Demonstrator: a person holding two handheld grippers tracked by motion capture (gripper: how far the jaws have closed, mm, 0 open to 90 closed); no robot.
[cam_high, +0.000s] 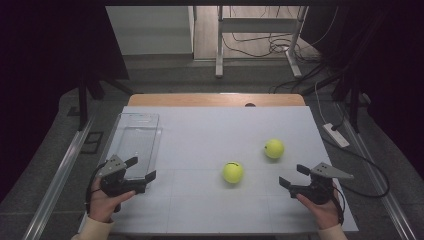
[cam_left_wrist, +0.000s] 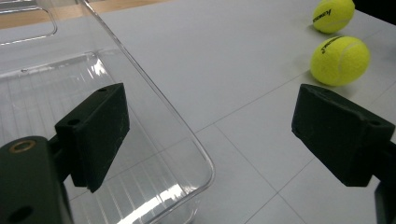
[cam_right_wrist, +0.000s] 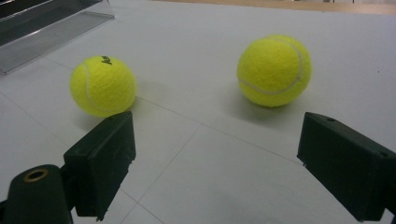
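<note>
Two yellow tennis balls lie on the white bench (cam_high: 210, 130), apart from each other: the nearer ball (cam_high: 233, 172) sits about midway between the two hands, the farther ball (cam_high: 274, 148) beyond it and toward the right. The left tool (cam_high: 141, 169) is released, jaws wide with nothing between them, and it hovers over the near right corner of a clear plastic bin (cam_high: 135, 142). The right tool (cam_high: 291, 176) is likewise released and empty, aimed at the balls from the right side of the bench.

From the high view the bin is hard to read, little more than a glassy outline. The left gripper view shows its ribbed floor and rounded rim (cam_left_wrist: 205, 163), with one jaw over the inside and the other over bare bench; the bin's far end is cut off there. Dark lettering on the balls is too blurred to read in either gripper view.
</note>
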